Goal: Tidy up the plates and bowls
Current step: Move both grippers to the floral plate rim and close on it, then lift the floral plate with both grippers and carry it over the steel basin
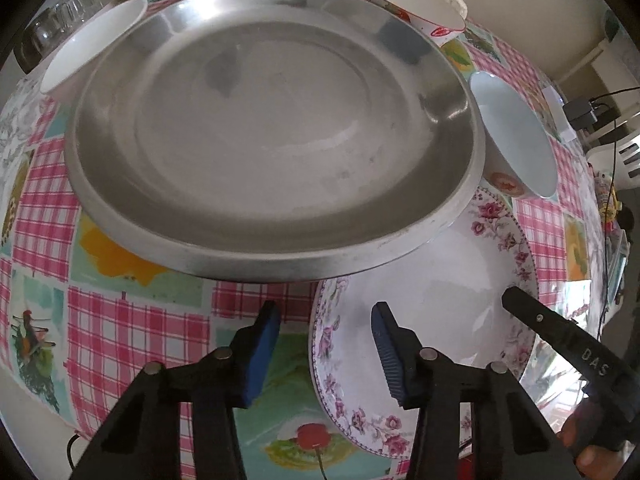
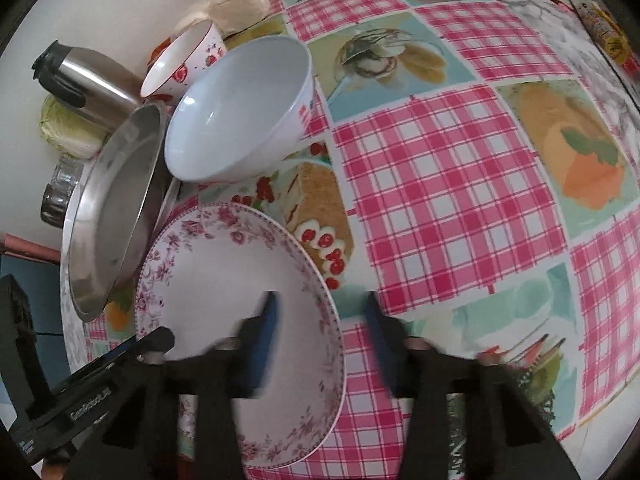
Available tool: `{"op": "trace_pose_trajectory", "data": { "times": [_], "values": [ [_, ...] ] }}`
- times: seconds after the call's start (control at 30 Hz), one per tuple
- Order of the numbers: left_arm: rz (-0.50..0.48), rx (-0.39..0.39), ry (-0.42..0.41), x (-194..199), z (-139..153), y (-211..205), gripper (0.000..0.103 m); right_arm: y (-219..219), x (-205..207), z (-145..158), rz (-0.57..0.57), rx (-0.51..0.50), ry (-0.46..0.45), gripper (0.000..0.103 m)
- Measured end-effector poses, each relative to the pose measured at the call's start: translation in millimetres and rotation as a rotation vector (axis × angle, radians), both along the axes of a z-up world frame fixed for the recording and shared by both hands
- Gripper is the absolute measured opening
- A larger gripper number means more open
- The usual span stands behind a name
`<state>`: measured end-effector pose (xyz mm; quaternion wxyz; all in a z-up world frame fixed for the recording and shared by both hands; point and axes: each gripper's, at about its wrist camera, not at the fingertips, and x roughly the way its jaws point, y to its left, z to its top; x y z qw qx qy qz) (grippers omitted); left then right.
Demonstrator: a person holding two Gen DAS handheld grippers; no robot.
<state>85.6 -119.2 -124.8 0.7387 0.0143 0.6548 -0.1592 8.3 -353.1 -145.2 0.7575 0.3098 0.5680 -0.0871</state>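
Observation:
A large steel plate (image 1: 276,128) lies on the checked tablecloth, its near right edge overlapping a floral-rimmed white plate (image 1: 440,320). My left gripper (image 1: 324,344) is open, its jaws straddling the floral plate's left rim just in front of the steel plate. My right gripper (image 2: 320,332) is open, its jaws straddling the floral plate's (image 2: 224,300) right rim. A pale blue bowl (image 2: 240,112) sits beyond it beside the steel plate (image 2: 116,208). A strawberry-patterned bowl (image 2: 184,64) stands farther back. A white bowl (image 1: 96,44) sits at the steel plate's far left.
A steel thermos (image 2: 84,80), a cabbage (image 2: 68,132) and a glass jar (image 2: 60,188) stand at the back by the wall. Pale buns (image 2: 236,4) lie behind the bowls. The tablecloth (image 2: 460,160) stretches to the right.

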Motion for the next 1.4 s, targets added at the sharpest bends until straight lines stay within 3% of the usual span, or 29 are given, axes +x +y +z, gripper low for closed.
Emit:
{"op": "trace_pose_trajectory", "data": {
  "times": [0.1,0.37,0.43,0.73,1.4],
  "values": [
    [0.009,-0.011,0.005,1,-3,3,0.051,5,2,-2,0.008,-0.006,0.005,0.019],
    [-0.008,-0.001,-0.011,3,-4,2,0.050,5,-4,-3,-0.008,0.028,-0.017,0.017],
    [-0.033,-0.016,-0.008,2,-3,-5,0.027,5,-3,-3,-0.001,0.019,-0.008,0.017],
    [-0.024,-0.056,0.012,2,-1,-2,0.025,-7,-9,7,0.009,0.060,-0.051,0.014],
    [-0.095,-0.089,-0.043,-22,29,-13,0.025,-16,-44,42,0.017,0.007,-0.125,0.014]
  ]
}}
